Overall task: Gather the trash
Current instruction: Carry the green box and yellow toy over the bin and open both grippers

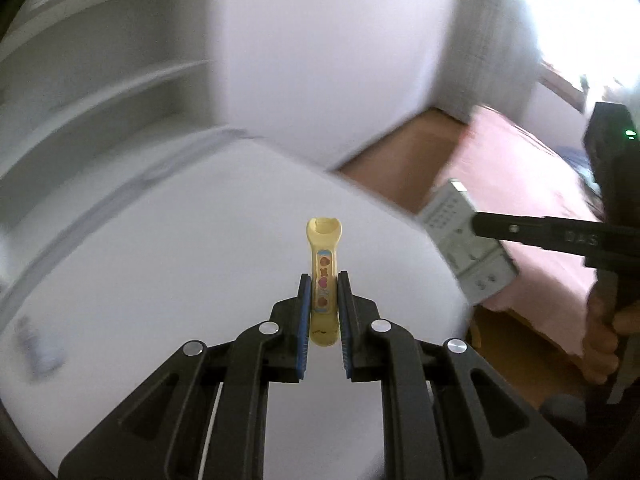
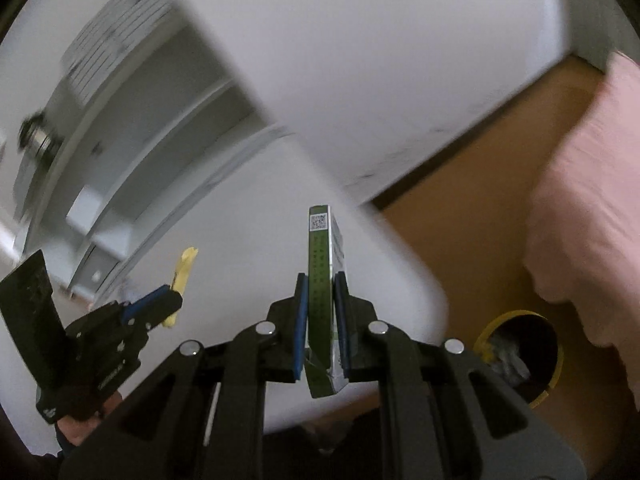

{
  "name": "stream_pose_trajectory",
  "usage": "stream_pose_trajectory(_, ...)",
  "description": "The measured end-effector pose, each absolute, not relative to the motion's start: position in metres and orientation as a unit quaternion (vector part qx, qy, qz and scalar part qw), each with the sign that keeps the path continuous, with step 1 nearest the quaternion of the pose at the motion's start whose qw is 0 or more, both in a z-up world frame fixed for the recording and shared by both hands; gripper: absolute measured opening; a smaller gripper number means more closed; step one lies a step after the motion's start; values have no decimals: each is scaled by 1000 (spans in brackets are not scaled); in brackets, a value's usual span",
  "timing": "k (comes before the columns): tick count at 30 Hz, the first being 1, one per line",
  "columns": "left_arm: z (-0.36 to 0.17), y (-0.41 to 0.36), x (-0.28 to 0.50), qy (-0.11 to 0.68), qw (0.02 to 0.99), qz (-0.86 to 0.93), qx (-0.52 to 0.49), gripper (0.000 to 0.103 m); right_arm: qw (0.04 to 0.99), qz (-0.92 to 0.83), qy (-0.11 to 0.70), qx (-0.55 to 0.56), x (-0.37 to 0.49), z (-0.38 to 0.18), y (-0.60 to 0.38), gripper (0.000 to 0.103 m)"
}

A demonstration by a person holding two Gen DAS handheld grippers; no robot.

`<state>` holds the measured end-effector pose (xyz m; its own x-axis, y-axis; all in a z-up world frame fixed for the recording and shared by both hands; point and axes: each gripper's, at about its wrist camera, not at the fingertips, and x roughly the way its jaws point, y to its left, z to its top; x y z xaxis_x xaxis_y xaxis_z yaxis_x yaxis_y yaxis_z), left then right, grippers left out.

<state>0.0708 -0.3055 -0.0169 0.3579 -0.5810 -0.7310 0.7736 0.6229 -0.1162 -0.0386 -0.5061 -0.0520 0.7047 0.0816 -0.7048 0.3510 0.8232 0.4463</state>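
My left gripper (image 1: 323, 292) is shut on a flat yellow plastic piece (image 1: 323, 264) with coloured heart and flower stickers, held upright above the white table (image 1: 160, 260). The right wrist view shows that left gripper (image 2: 168, 300) at lower left, the yellow piece (image 2: 182, 276) sticking out of it. My right gripper (image 2: 320, 292) is shut on a flattened green carton (image 2: 320, 264) with a QR code at its top end. From the left wrist view the right gripper (image 1: 476, 226) reaches in from the right, clamping the carton (image 1: 460, 240), which shows its pale printed face.
A yellow-rimmed trash bin (image 2: 520, 352) with crumpled waste inside stands on the brown floor (image 2: 480, 208), beside the table's near corner. A pink-covered bed (image 2: 580, 208) fills the right. White shelves (image 2: 132, 168) and a white cabinet (image 1: 320, 60) lie behind the table. Both views are motion-blurred.
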Motion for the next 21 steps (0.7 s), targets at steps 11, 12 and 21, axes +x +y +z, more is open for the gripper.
stream_pose_trajectory(11,-58,-468,-33,389,707,-555,201,12,818,-225,356,392,-184,-132,-638,14)
stream_pose_trajectory(12,-65,-478,-38,391,698,-563,207,12,813,-230,357,398,-190,-140,-642,14)
stream_pose_trajectory(21,-125,-529,-56,415,663,-570,251,12,771,-270,376,437,-229,-214,-675,14)
